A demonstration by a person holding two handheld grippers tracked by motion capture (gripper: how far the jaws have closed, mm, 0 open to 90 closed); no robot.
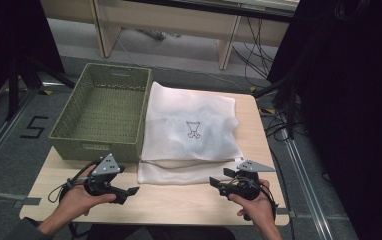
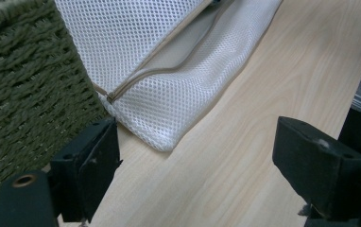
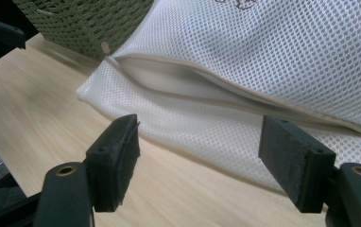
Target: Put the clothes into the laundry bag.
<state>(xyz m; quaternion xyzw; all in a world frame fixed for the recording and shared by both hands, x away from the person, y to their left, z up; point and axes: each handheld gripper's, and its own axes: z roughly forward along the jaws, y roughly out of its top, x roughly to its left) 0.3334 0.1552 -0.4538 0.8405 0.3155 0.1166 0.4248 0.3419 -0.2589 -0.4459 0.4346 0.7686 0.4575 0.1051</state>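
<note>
- The light wooden tabletop (image 1: 189, 200) stands on a grey floor; dark curtains hang at both sides of the room, a pale wooden bench frame stands beyond the far edge, and black cables trail over the floor past the far right corner.
- A green woven basket (image 1: 104, 112) fills the far left part of the tabletop; its near wall stands back from the near edge.
- The white mesh laundry bag (image 1: 191, 135) lies flat just to the right of the basket, touching its side; it runs from the far edge toward the middle, and its zipper mouth gapes along the side facing the near edge.
- The left gripper (image 1: 129, 191) hovers by the near left edge, just in front of the basket; its jaws are spread wide, with bare wood between them.
- The right gripper (image 1: 218, 184) hovers by the near right edge, pointing toward the bag's near hem; its jaws are spread wide, gripping nothing, clear of the mesh.
</note>
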